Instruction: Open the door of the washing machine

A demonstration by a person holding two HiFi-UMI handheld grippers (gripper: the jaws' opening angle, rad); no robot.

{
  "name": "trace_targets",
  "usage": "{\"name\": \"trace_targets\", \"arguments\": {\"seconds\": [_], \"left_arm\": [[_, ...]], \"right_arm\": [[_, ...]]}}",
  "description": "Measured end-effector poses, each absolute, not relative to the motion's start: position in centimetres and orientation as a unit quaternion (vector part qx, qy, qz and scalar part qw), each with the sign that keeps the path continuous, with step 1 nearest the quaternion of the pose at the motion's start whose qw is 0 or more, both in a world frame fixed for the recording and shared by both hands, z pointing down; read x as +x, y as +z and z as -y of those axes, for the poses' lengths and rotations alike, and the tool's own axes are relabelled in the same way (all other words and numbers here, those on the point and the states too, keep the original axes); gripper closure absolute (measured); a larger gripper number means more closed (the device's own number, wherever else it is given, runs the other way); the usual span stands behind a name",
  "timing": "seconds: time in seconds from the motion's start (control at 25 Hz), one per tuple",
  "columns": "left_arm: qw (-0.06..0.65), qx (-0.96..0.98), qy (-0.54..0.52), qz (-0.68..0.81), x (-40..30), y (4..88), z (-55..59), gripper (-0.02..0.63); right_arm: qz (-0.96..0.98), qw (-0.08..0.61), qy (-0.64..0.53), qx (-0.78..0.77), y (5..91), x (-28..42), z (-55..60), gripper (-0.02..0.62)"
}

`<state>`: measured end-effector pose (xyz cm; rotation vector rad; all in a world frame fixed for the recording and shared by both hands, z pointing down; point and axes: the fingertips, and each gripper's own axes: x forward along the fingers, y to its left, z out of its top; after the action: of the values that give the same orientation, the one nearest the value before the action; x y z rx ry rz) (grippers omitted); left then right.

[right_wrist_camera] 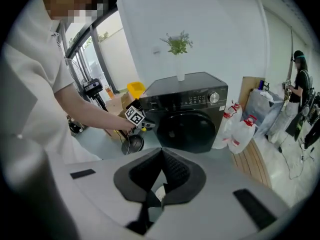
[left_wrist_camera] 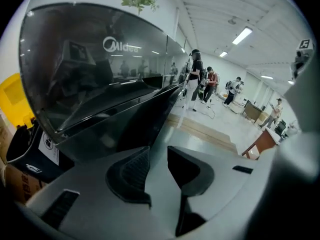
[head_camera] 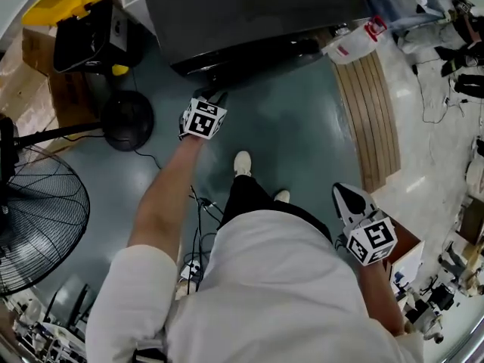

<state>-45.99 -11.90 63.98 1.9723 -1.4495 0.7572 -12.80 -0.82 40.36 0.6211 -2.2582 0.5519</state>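
The black front-loading washing machine (head_camera: 249, 13) stands at the top of the head view, and its round dark door (right_wrist_camera: 192, 126) looks closed in the right gripper view. My left gripper (head_camera: 214, 97) reaches to the machine's front at the door's left side. In the left gripper view its jaws (left_wrist_camera: 157, 156) stand open with a narrow gap, and the door's dark edge (left_wrist_camera: 150, 114) tapers down to their tips. My right gripper (head_camera: 349, 200) hangs back by my right side, well away from the machine, shut (right_wrist_camera: 161, 154) on nothing.
Two white jugs (right_wrist_camera: 242, 134) stand right of the machine beside a wooden pallet (head_camera: 370, 112). A floor fan (head_camera: 38, 225), a round black base (head_camera: 127, 119), a yellow bin (head_camera: 64, 2) and cardboard boxes crowd the left. Cables (head_camera: 198, 203) trail by my feet. People stand far off (left_wrist_camera: 197, 79).
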Motion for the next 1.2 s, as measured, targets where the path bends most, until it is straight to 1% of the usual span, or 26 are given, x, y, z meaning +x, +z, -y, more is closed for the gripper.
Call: {"name": "trace_targets", "arguments": {"seconds": [0.24,0.48,0.64,0.84,1.2], "left_arm": [[0.278,0.743,0.321,0.518,-46.5,67.0,14.7,0.499],[0.284,0.736,0.344,0.509,-47.0,69.4,15.4,0.498],[0.270,0.740,0.345,0.510,-46.7,70.0,16.0,0.499],[0.274,0.736,0.347,0.514,-46.4,70.1,15.6,0.501],[0.247,0.737,0.376,0.505,-46.3,70.0,15.5,0.520]], "right_arm": [[0.864,0.374,0.228,0.249,41.3,-12.7,1.4,0.586],[0.854,0.388,0.235,0.256,41.9,-12.0,1.0,0.586],[0.848,0.388,0.241,0.269,41.9,-11.1,1.0,0.586],[0.846,0.383,0.245,0.278,42.0,-10.3,0.8,0.586],[0.842,0.386,0.248,0.285,42.3,-9.3,-0.2,0.586]]}}
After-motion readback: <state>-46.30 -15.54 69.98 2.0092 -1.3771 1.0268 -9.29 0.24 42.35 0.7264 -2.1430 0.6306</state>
